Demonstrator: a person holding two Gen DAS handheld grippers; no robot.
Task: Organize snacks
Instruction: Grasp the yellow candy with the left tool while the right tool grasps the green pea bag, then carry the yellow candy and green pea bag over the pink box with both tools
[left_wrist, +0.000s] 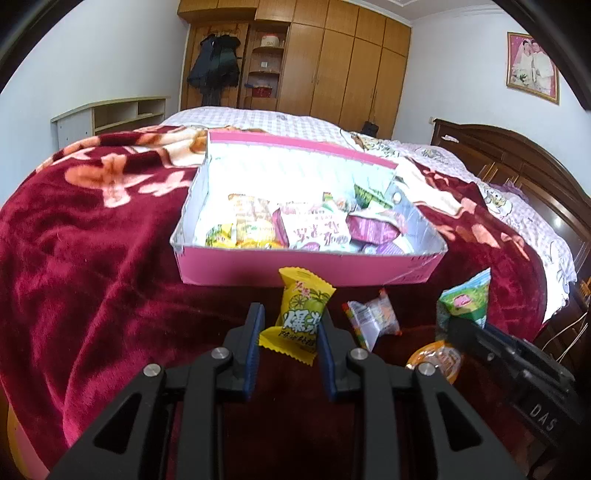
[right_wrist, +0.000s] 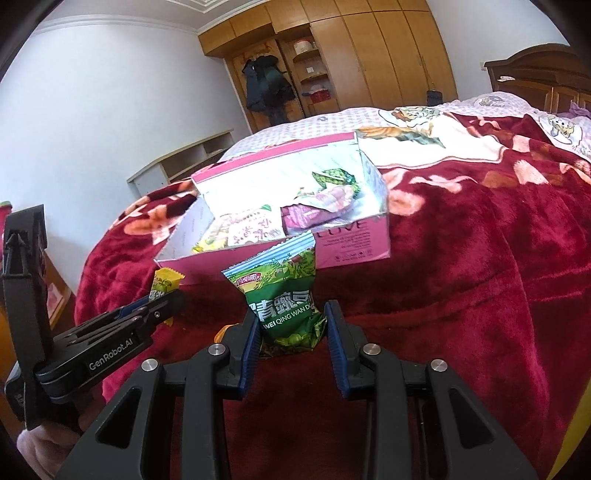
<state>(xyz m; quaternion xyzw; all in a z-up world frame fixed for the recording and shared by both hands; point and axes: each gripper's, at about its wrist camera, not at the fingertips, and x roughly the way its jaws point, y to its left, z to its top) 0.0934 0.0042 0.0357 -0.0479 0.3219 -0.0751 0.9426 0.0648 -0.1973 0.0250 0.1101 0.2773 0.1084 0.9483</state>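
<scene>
Left gripper (left_wrist: 290, 328): jaws drawn narrow, pinching one yellow snack packet (left_wrist: 298, 314); its side reads "GenRobot.AI" in the right wrist view.
Yellow snack packet: one, upright between the blue pads, lime picture and large Chinese characters on its front; it is lifted off the blanket.
Pink box (left_wrist: 303, 264): one, open-topped, lying on the blanket just beyond both grippers; the word "LOVE" shows on its pink side in the right wrist view.
Packets in the box: several, heaped too thickly to count; yellow ones to the left, a pink-and-white one with Chinese writing in the middle, purple ones to the right.
Loose snacks on the blanket: two, right of the left gripper: one clear-and-orange wrapper (left_wrist: 371, 319) and one orange jelly cup (left_wrist: 437, 356), their print too small to read.
Right gripper (right_wrist: 291, 334): jaws narrow, clamped on one green pea packet (right_wrist: 286, 306).
Green pea packet: one, upright between the pads, reading "WEI QING WAN DO" under white Chinese characters.
Red blanket (left_wrist: 92, 240): one, with pink flowers, under everything.
</scene>
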